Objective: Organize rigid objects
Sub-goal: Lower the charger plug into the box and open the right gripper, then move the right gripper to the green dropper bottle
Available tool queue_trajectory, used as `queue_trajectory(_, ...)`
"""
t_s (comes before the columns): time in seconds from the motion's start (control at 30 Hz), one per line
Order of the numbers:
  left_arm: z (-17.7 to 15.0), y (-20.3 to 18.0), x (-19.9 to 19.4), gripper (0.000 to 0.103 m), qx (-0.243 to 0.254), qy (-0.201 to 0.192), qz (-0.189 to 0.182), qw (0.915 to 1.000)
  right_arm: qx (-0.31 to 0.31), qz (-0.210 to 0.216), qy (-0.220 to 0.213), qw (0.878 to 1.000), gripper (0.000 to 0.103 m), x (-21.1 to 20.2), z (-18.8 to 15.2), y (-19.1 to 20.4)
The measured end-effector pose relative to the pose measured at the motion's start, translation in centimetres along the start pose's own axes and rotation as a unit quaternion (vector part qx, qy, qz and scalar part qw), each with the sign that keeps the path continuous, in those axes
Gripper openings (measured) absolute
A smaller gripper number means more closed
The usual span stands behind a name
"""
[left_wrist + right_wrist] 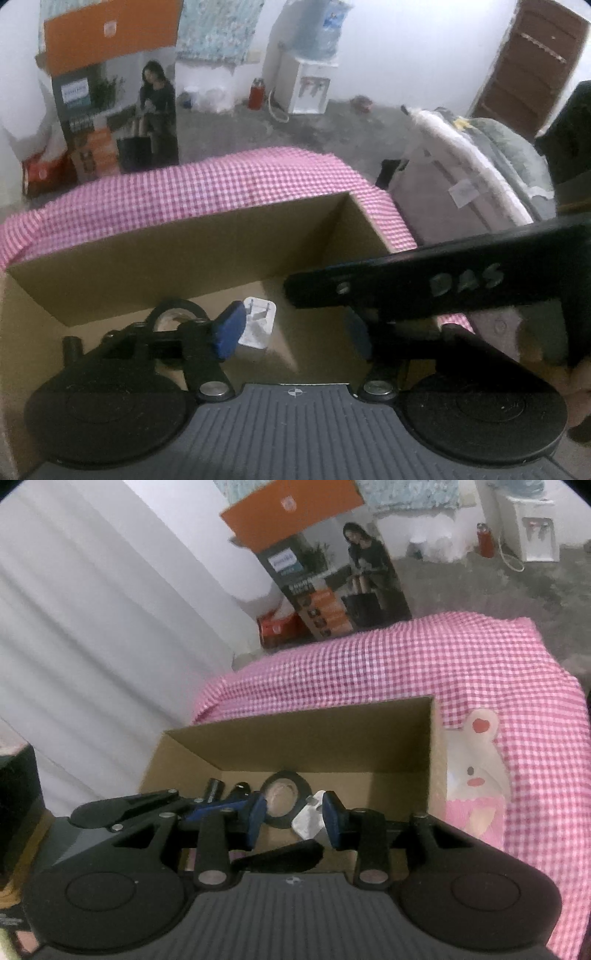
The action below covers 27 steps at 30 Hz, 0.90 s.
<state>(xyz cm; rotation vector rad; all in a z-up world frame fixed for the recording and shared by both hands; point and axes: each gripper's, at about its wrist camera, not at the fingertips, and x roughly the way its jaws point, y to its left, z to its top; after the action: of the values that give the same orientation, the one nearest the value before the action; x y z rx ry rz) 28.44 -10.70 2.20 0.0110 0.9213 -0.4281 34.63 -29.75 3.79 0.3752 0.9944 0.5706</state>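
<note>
An open cardboard box [166, 236] [303, 734] sits on a pink checked cloth. Inside lie a white plug adapter [257, 320] [309, 819], a black tape roll [173, 318] [283, 795] and a small black cylinder [215, 789]. My left gripper [295, 332] is open and empty, hanging over the box beside the adapter. My right gripper [295, 812] is open and empty above the box, the tape roll and adapter showing between its blue pads [258, 814]. The right gripper's black body [443, 280] crosses the left wrist view.
The pink checked cloth [406, 664] covers the table; a bunny print [476, 760] lies right of the box. A tall printed carton [332, 590], a water dispenser [306, 85], folded bedding [480, 166] and a brown door [535, 66] stand around.
</note>
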Motion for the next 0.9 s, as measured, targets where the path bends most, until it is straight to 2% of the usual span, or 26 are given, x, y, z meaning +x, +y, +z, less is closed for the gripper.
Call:
queue_trajectory(0.2,-1.4,-0.9,-4.3,0.075,0.008,-0.035,-0.012,0.9993,0.009,0.022,-0.051,0.998,0.039,-5.4,-2.2,1.1)
queue_trajectory(0.37,-3.4,-1.3,-7.9,0.089,0.023,-0.062,-0.007,0.9978,0.016,0.055,-0.085,0.995,0.04,-9.4,-5.4,2.2)
queue_trajectory(0.47,-5.0,-1.5,-9.7,0.092,0.035,-0.073,0.0,0.9967,0.022,0.076,-0.098,0.992,0.04,-10.8,-7.7,2.7)
queue_trajectory(0.7,-9.6,-1.4,-12.4,0.095,0.054,-0.086,0.005,0.9948,0.044,0.1,-0.113,0.988,0.04,-11.3,-13.4,3.5)
queue_trajectory(0.83,-12.2,-1.7,-12.8,0.095,0.075,-0.092,0.01,0.9929,0.039,0.089,-0.116,0.989,0.04,-10.3,-16.0,4.2)
queue_trajectory(0.9,-13.5,-1.7,-12.8,0.097,0.088,-0.1,0.001,0.9911,0.028,0.081,-0.111,0.99,0.041,-9.6,-16.9,4.8)
